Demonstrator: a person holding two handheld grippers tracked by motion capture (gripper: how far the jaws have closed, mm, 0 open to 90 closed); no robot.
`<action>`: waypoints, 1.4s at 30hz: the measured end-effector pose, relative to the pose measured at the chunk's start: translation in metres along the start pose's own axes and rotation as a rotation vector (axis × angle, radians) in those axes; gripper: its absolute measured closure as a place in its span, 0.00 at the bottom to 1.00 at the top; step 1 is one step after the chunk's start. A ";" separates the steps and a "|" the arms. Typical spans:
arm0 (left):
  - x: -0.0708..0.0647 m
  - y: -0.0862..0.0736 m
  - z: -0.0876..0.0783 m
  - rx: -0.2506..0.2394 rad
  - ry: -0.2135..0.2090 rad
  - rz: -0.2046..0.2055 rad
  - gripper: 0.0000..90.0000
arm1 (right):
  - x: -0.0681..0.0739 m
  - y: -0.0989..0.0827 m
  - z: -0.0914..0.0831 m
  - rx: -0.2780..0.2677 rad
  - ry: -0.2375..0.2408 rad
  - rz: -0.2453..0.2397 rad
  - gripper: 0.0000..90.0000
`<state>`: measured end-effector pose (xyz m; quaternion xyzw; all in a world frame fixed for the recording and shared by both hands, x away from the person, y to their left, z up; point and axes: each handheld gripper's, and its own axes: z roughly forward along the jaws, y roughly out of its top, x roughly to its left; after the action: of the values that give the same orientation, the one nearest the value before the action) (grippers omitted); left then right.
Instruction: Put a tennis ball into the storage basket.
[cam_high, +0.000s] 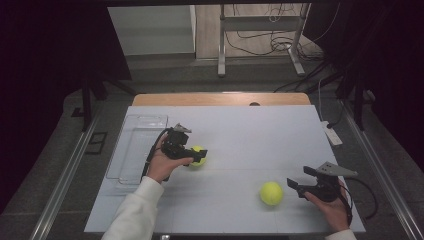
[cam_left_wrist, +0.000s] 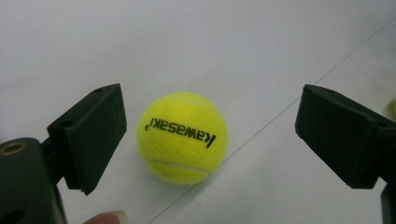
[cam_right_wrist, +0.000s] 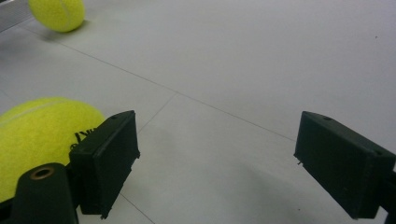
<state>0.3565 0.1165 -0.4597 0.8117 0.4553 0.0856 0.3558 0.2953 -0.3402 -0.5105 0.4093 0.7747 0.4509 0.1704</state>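
My left claw (cam_left_wrist: 210, 135), jaws wide & gripping nothing, straddles the fuzzy yellow felt tennis ball (cam_left_wrist: 182, 137) resting on the white surface (cam_left_wrist: 233, 46) at 12 o'clock, lined up for grabbing.

The right gripper (cam_right_wrist: 217, 163) looks along its 2 black jaws, which stand wide apart with only bare white table (cam_right_wrist: 261, 60) between them. A yellow tennis ball (cam_right_wrist: 35, 135) sits close at the lower left, partly hidden behind the left-hand jaw and outside the gap; black lettering shows on it just above that jaw. A second tennis ball (cam_right_wrist: 58, 14) lies well apart at the top left corner, cut by the frame. Thin seam lines cross the table.
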 end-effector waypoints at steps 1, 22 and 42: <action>0.000 0.000 0.001 0.004 0.001 -0.002 0.11 | 0.000 0.000 0.000 0.000 0.000 0.000 0.15; -0.001 0.001 0.014 0.050 0.021 -0.002 0.09 | 0.000 0.000 0.001 0.003 -0.001 -0.004 0.15; -0.002 0.002 0.025 0.091 0.027 0.006 0.08 | 0.000 0.000 0.001 0.003 -0.001 -0.005 0.15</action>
<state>0.3678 0.1018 -0.4765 0.8270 0.4612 0.0770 0.3121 0.2958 -0.3398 -0.5112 0.4078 0.7764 0.4491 0.1710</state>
